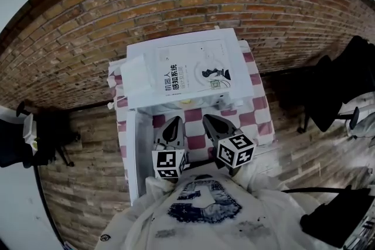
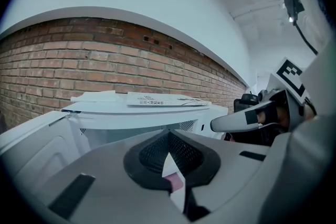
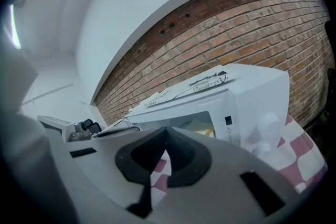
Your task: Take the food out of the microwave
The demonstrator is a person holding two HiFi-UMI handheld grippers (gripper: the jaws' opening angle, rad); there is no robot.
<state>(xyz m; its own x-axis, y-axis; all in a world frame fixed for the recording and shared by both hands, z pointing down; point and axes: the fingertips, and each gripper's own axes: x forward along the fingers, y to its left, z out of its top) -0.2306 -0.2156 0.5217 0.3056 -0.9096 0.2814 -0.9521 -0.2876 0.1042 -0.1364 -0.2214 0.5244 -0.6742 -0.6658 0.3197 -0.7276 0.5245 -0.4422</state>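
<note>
The microwave [image 3: 254,94] stands on a desk covered with a pink-and-white checked cloth [image 1: 261,111], against a brick wall. A printed booklet [image 1: 196,70] lies on top of it. Its door [image 1: 132,152] is already swung wide open to the left, so the first step of the task looks done.

The food [image 3: 202,127] is inside the cavity. In the right gripper view it shows as a pale yellow shape behind the opening, and in the head view as a small yellow patch just under the microwave's top edge. Whether it sits on a plate or in a bowl I cannot tell.

Both grippers are held in front of the opening, side by side over the cloth, and neither has gone inside. The left gripper [image 1: 174,123] has its jaws closed tip to tip with nothing between them; only the cloth shows through the gap behind the tips. The right gripper [image 1: 208,120] is closed and empty in the same way.

So the job looks to be at an early stage, with 1 step complete. What is left, as I judge it, is to open a gripper, reach into the cavity, take hold of the food or its dish, draw it out past the door and set it on the desk.
</note>
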